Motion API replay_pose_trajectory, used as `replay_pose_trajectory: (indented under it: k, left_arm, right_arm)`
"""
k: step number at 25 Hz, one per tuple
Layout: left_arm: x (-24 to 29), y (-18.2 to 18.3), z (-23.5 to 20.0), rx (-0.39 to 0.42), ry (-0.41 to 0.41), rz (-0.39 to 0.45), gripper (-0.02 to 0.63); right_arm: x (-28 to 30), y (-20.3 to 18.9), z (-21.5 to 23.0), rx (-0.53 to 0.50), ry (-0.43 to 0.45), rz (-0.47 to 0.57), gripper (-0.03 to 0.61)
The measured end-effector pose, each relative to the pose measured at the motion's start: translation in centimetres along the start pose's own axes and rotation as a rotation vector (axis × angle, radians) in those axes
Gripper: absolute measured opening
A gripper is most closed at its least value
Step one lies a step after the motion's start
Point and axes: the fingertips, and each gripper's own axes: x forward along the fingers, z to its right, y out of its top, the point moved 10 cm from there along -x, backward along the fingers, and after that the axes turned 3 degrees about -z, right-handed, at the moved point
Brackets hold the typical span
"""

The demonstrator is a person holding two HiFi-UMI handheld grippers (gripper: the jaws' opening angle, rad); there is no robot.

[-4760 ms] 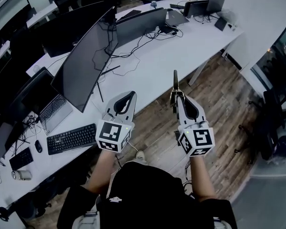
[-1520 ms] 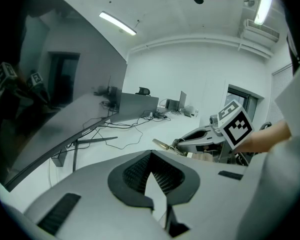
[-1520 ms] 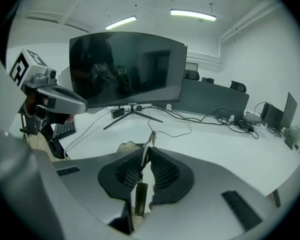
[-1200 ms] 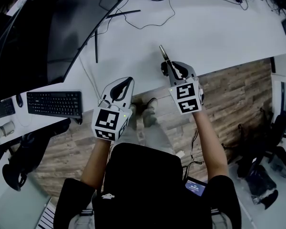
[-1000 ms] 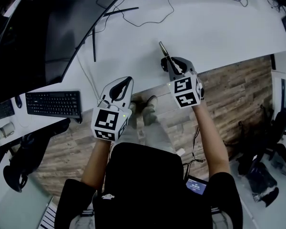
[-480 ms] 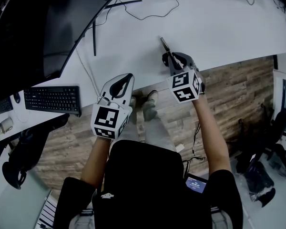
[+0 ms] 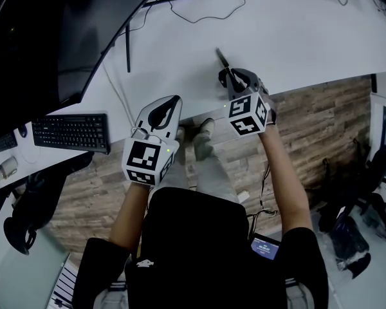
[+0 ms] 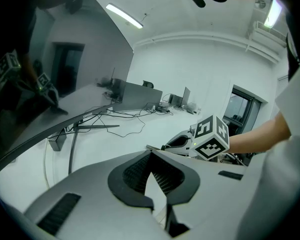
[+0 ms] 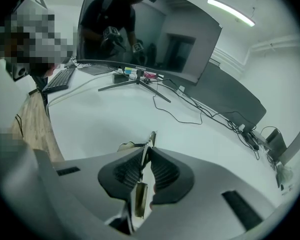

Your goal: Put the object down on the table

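A slim metal tool sticks out forward from my right gripper, whose jaws are shut on its shaft. It hangs low over the front edge of the white table; whether its tip touches the top I cannot tell. In the right gripper view the tool runs between the ribbed pads of the right gripper, with its shadow just beneath. My left gripper hovers at the table's edge to the left, shut and empty. In the left gripper view its jaws meet at the tips.
A large curved monitor stands on thin legs at the back left. A black keyboard lies left of my left gripper. Black cables trail across the table behind the tool. Wooden floor lies to the right.
My right gripper has edged forward over the table's front edge with the tool still in it. The left gripper has barely moved.
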Motion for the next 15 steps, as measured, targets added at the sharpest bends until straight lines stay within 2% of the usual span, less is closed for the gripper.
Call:
replay_pose_trajectory:
  k: [15]
  left_arm:
    - [0.05,-0.21,-0.47,0.003,0.000,-0.010,0.014]
  right_arm:
    - [0.54,-0.32,-0.92,-0.001,-0.046,0.025,0.049]
